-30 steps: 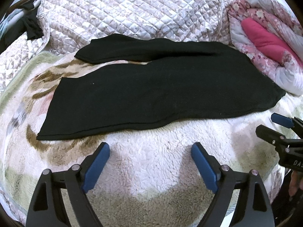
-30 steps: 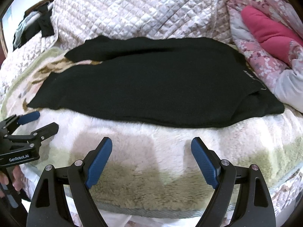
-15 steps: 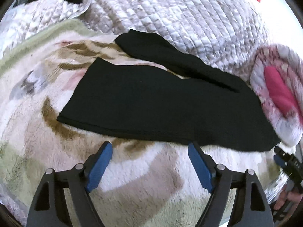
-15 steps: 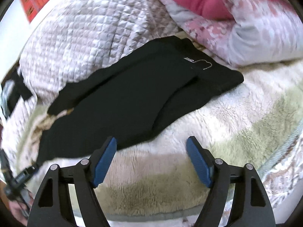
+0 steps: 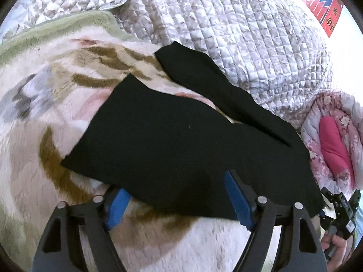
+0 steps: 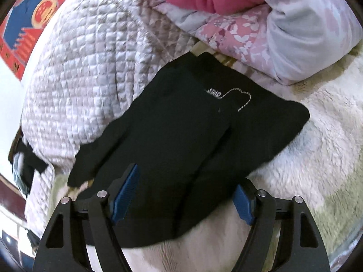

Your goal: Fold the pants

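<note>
Black pants lie on the fleece blanket. Both the left tool and right tool, closing, straddle the near hem, which hides one pad partly; neither visibly pinches.

Both views taken close, angled down over bed. Black pants shared: leg ends from left wrist, waist from right wrist.

open fleece blanket left, rolled floral quilt blocking right, quilted bedding behind
</note>
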### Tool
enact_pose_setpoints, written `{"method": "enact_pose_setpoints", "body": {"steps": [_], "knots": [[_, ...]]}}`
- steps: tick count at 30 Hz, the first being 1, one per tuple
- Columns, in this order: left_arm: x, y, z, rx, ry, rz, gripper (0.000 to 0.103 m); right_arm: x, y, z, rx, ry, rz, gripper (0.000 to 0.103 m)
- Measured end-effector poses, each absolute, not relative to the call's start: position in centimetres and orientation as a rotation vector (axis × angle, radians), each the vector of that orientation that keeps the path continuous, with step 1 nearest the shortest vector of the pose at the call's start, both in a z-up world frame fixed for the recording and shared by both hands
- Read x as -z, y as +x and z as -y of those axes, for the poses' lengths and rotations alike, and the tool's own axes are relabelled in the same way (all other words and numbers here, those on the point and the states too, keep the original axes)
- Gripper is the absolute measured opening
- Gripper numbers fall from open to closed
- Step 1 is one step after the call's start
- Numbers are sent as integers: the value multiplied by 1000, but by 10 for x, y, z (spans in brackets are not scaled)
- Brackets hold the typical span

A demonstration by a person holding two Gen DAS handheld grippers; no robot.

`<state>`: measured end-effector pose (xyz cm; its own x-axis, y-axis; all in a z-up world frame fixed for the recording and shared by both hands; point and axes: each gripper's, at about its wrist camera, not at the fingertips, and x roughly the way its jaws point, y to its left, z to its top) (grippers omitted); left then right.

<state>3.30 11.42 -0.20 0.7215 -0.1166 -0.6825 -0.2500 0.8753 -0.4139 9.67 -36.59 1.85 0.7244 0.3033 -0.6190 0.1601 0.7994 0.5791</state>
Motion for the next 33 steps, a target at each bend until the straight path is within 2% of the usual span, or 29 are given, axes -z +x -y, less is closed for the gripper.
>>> {"method": "enact_pose_setpoints", "body": {"steps": [2, 4, 7, 9, 11, 23, 33], "knots": [[3, 37, -117, -107, -505, -768, 65, -17, 101, 370, -57, 662, -773, 49], [4, 41, -122, -136, -503, -769, 53, -14, 103, 375, -35, 681, -777, 35], [5, 46, -131, -163, -529, -772, 36, -11, 106, 381, -24, 710, -780, 24], [6, 49, -134, -191, -519, -784, 10, -12, 109, 382, -20, 703, -785, 12], [6, 50, -135, -188, -525, -794, 4, -14, 110, 382, -32, 715, -791, 6], [-54, -10, -144, -196, -479, -731, 4, -46, 49, 386, -127, 727, -803, 5], [-15, -43, -141, -214, -493, -869, 4, -18, 22, 388, -95, 709, -891, 5]]}}
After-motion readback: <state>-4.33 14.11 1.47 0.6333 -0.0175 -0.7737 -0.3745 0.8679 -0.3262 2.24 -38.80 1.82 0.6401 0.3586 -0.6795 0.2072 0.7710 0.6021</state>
